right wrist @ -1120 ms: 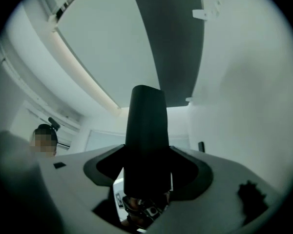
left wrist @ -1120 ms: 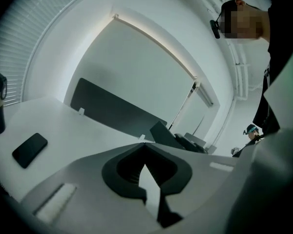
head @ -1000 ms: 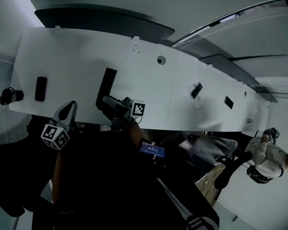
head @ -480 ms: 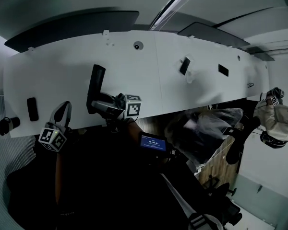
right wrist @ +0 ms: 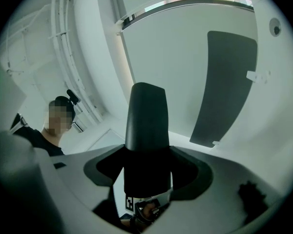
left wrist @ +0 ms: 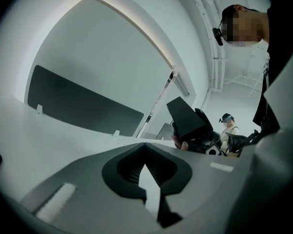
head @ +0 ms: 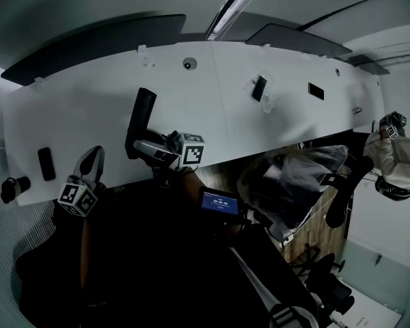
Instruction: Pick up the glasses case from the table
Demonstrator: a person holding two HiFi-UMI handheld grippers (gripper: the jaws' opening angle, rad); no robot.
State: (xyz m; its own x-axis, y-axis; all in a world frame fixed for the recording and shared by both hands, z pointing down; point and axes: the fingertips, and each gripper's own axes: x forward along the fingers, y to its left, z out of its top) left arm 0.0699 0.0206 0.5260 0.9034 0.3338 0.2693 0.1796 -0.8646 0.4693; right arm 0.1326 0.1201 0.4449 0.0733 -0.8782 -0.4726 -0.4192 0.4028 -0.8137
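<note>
While the right tool (head: 147,149) is clamped on the lower end of the black glasses case (head: 140,118), the case stands almost upright, raised off the white worktop (head: 82,108) near its front edge. Its free end leans toward the worktop's far side. Seen along that tool's own jaws, the case fills the gap between them and rises against the wall beyond the worktop. The left tool (head: 98,154) hangs just off the worktop's front edge, to the left of the case, its jaws drawn together with nothing between them. On the worktop's left part lies a small flat black object (head: 46,163), well apart from the case. Past the worktop's right end is another person (head: 398,161) in light clothing.
</note>
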